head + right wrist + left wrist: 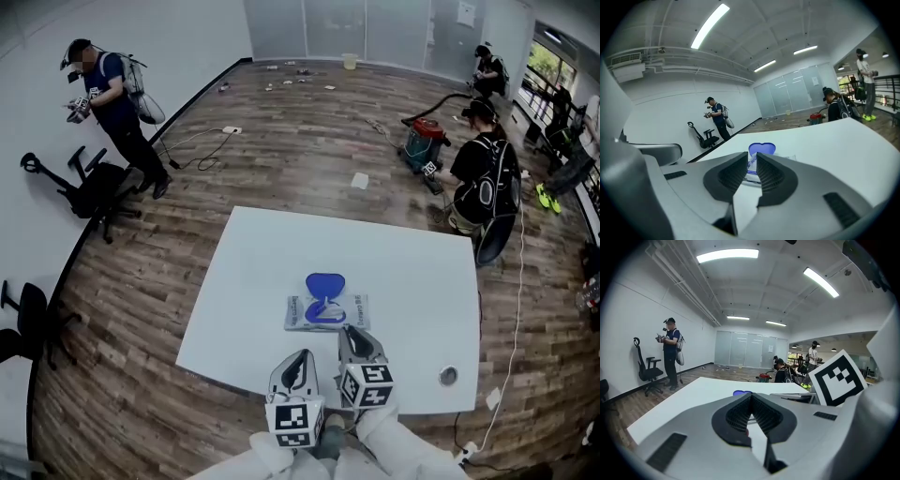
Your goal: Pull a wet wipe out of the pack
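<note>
The wet wipe pack (327, 312) lies flat in the middle of the white table (403, 281), and its blue lid (324, 284) is flipped open toward the far side. No wipe can be seen sticking out. Both grippers hover over the near table edge, short of the pack. My left gripper (302, 357) (750, 398) has its jaw tips touching and holds nothing. My right gripper (351, 333) (750, 161) is closest to the pack, open by a narrow gap through which the blue lid (761, 149) shows. The blue lid (742, 393) also peeks over the left jaws.
A round grommet (448, 376) sits in the table's near right corner. On the wooden floor are a person (111, 103) by an office chair (94, 187) at the left wall, a second person (483, 178) at the table's far right corner, and a red vacuum (425, 141).
</note>
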A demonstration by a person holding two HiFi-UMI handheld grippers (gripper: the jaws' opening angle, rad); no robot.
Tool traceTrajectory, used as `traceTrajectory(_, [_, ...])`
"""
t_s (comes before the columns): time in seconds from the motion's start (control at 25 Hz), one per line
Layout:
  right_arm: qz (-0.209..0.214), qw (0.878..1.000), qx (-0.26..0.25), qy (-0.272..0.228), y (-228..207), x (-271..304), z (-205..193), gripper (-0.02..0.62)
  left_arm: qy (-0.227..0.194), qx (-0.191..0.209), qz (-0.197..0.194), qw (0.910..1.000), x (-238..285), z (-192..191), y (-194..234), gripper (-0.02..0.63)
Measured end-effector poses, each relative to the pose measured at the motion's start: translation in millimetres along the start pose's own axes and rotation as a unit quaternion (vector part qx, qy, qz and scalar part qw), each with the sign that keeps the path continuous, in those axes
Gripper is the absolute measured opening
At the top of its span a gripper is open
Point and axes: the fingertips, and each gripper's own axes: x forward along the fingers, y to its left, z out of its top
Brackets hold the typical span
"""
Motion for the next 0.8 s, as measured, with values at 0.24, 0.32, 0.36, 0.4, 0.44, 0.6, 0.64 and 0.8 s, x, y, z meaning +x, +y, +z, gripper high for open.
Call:
traceTrajectory(0.24, [0.000, 1.000, 0.000, 0.018, -14, 20, -6, 0.055, 0.008, -0.006, 0.011, 0.9999, 8, -5, 5, 0.000])
traceTrajectory(0.32, [0.001, 1.000, -0.004, 0.025, -16, 28, -8, 0.058, 0.011, -0.008, 0.013, 0.9998, 10, -7, 6, 0.000])
traceTrajectory(0.36, [0.002, 1.000, -0.007, 0.028, -17, 32, -9, 0.065, 0.012, -0.009, 0.013, 0.9998, 11, -8, 6, 0.000])
traceTrajectory(0.4, [0.003, 0.999, -0.010, 0.031, -18, 36, -9, 0.071, 0.014, -0.009, 0.014, 0.9998, 12, -10, 7, 0.000])
traceTrajectory(0.44, [0.004, 0.999, -0.012, 0.034, -18, 41, -10, 0.072, 0.017, -0.009, 0.015, 0.9997, 14, -12, 8, 0.000])
traceTrajectory(0.6, [0.004, 0.999, -0.011, 0.050, -24, 54, -16, 0.077, 0.021, -0.007, 0.019, 0.9996, 21, -15, 7, 0.000])
traceTrajectory(0.64, [0.004, 0.998, -0.009, 0.055, -25, 57, -18, 0.077, 0.022, -0.008, 0.020, 0.9995, 23, -16, 7, 0.000])
traceTrajectory(0.8, [0.006, 0.997, -0.005, 0.074, -25, 67, -28, 0.081, 0.026, -0.005, 0.021, 0.9994, 28, -22, 10, 0.000])
